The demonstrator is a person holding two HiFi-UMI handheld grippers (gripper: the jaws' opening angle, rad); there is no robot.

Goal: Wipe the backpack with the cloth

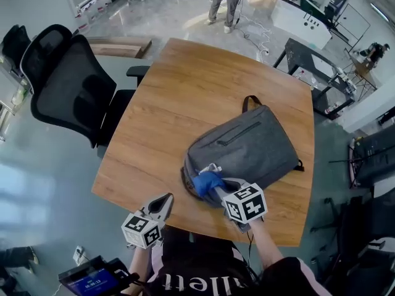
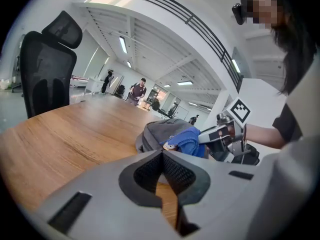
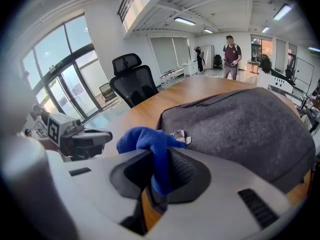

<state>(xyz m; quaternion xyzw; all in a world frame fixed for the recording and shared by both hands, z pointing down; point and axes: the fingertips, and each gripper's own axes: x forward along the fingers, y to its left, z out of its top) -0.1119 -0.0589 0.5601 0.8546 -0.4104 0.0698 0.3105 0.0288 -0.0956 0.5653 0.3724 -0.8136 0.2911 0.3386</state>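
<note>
Your right gripper has its fingers clamped on a bunched blue cloth, which is pressed against the near end of the grey backpack. The backpack lies flat on the wooden surface, close to the edge nearest you. Your left gripper is apart from the bag, at that near edge, its fingers shut together on nothing.

Likely risks: nothing braces the bag, so a firm stroke may shove it across the wood instead of wiping it. Only one fold of the cloth is pinched, so drag on the coarse fabric could tug it free. A small zipper pull beside the cloth could snag it.
</note>
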